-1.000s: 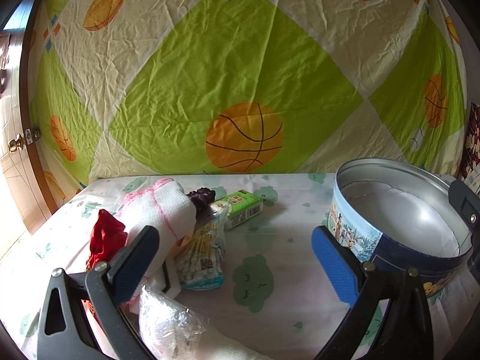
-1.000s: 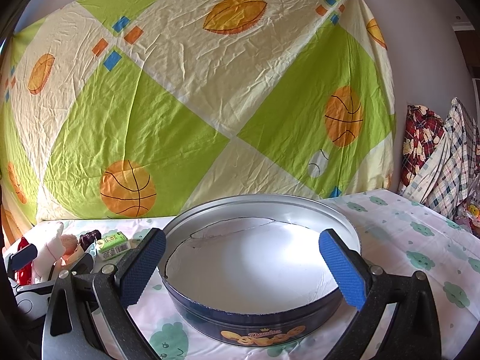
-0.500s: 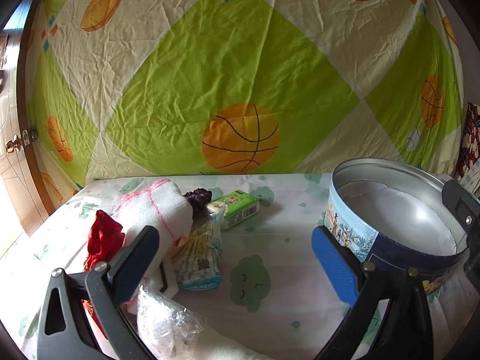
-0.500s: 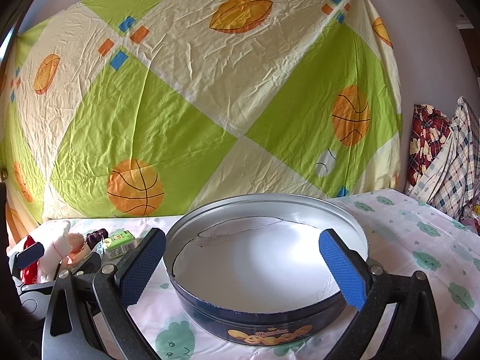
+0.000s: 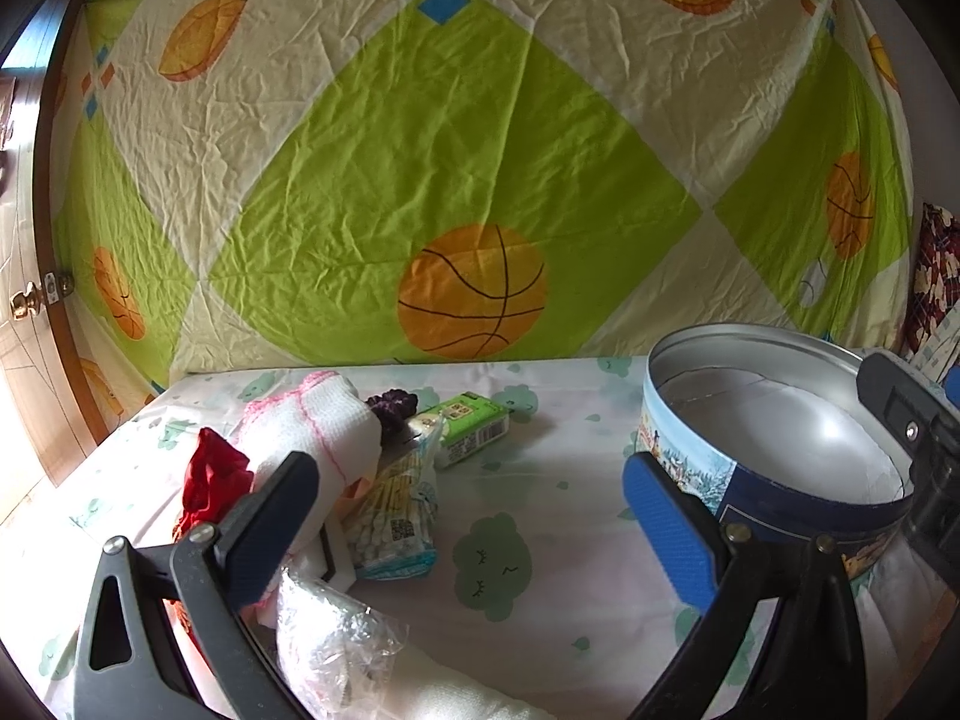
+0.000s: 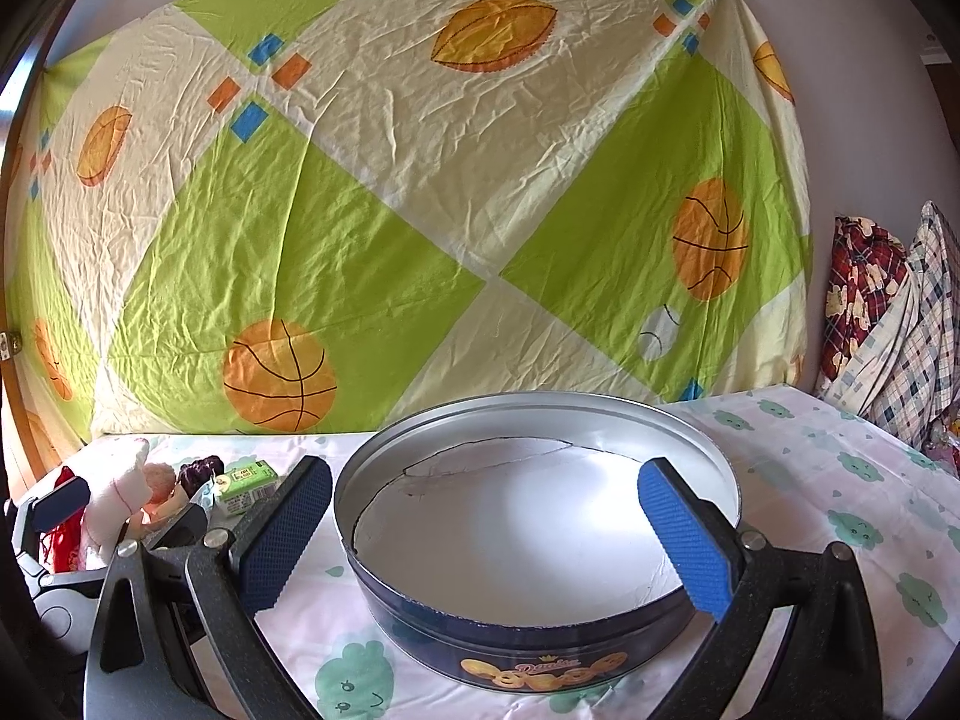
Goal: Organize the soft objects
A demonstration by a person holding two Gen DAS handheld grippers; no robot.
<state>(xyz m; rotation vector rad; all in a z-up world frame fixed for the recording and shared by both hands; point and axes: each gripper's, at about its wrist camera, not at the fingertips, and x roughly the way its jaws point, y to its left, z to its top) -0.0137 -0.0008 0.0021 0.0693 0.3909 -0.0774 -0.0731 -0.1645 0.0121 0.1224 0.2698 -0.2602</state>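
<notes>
A pile of soft items lies at the left of the table: a white cloth with pink stitching [image 5: 324, 426], a red cloth [image 5: 210, 480], a dark purple scrunchie [image 5: 393, 405], a pack of cotton swabs [image 5: 393, 522], a green tissue pack [image 5: 474, 429] and a crinkly clear bag [image 5: 336, 642]. My left gripper [image 5: 468, 528] is open just in front of the pile, holding nothing. A round blue cookie tin [image 6: 534, 534] stands open and empty at the right. My right gripper [image 6: 486, 540] is open, its fingers on either side of the tin's near wall.
A green and cream sheet with basketball prints [image 5: 480, 150] hangs behind the table. A wooden door with a brass knob [image 5: 24, 303] is at the far left. Plaid clothes [image 6: 888, 324] hang at the right. The cloud-print tablecloth [image 5: 540, 480] lies bare between pile and tin.
Both cameras have tilted slightly, so the scene sits a little lower in view. Both grippers stay open and the objects have not moved.
</notes>
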